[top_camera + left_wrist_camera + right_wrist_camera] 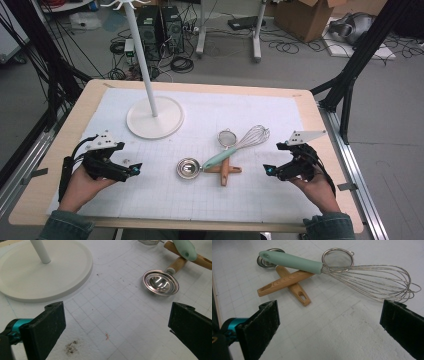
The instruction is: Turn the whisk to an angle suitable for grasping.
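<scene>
The left hand-held gripper (pixel 134 169) and right hand-held gripper (pixel 268 170) are resting low on the tabletop (pixel 250 107), jaws gaping wide and empty. Both are pointing inward at the whisk (pixel 235 146) lying between them.

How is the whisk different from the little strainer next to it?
The whisk has a mint-green handle and a long head of open wire loops; the strainer has a wooden handle and a small round mesh bowl. The whisk lies on top, its handle crossing over the strainer's wooden handle. The whisk's head is much longer than the strainer's bowl. Both are silvery metal kitchen tools with handles, lying on the white gridded mat.
</scene>
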The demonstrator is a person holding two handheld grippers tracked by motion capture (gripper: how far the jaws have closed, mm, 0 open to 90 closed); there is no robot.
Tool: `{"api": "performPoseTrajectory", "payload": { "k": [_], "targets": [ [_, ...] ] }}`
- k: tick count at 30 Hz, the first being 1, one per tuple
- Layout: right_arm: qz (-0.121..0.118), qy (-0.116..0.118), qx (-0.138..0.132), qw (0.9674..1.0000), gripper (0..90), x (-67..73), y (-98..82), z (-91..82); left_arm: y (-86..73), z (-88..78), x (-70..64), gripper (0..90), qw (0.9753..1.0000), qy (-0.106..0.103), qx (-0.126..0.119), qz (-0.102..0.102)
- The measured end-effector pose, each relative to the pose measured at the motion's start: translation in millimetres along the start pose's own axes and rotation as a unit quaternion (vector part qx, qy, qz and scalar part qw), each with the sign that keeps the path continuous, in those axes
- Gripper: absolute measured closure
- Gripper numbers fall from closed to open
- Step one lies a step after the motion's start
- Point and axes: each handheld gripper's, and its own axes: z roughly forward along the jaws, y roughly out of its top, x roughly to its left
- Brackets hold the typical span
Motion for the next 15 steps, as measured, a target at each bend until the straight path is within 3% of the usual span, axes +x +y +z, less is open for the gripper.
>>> {"api": "performPoseTrajectory", "payload": {
  "k": [15],
  "targets": [
    [-0.025, 0.008, 0.030, 0.9992, 1.8, -3.1, 21.8, 16.6, -1.5, 3.6, -7.2, 2.7, 0.9998, -0.019, 0.007, 0.008]
  ]
}}
